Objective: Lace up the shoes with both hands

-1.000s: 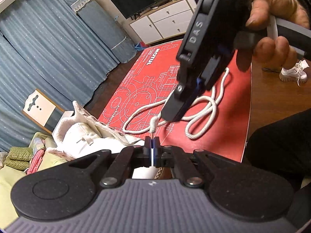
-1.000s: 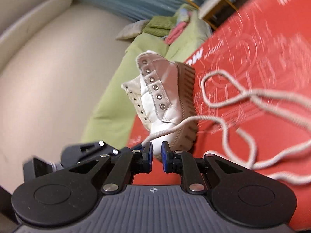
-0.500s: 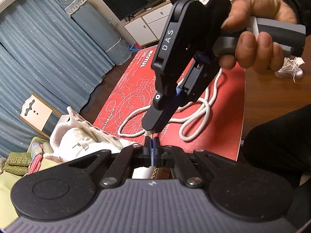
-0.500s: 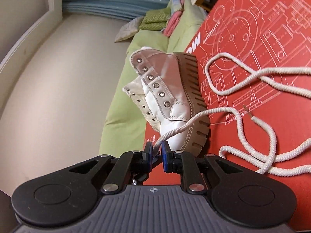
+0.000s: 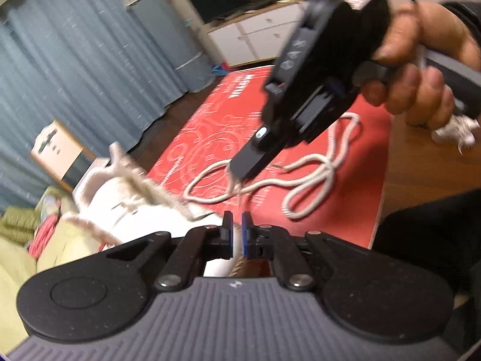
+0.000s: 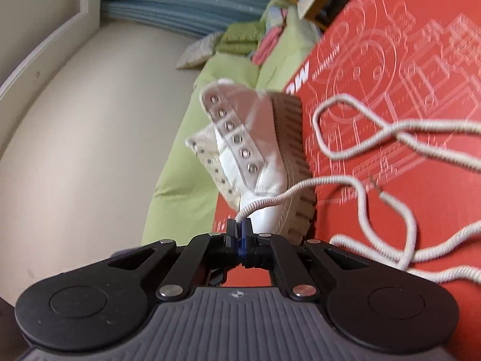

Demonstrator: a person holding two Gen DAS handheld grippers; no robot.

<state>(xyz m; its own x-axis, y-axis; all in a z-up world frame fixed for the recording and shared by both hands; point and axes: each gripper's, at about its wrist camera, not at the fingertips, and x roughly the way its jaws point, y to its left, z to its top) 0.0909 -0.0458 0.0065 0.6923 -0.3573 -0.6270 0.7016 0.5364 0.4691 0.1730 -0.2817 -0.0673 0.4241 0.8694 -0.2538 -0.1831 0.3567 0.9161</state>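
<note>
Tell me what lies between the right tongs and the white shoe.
In the right wrist view, only a short run of white lace, pinched in the closing right tongs, bridges the gap to the white shoe.

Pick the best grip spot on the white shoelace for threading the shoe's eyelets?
Grip the shoelace just behind its stiff clear tip, side-on across the cord, so the tip sticks out. The right claw is closing on that end beside the white shoe; the rest lies in limp loops on the red mat.

Motion blur softens the white shoe (image 5: 126,210) and red mat (image 5: 330,210) print in the left wrist view. The shoelace (image 6: 375,186) runs off the right edge. The shoe's toe lies hidden, probably behind the right gripper (image 6: 239,231).
</note>
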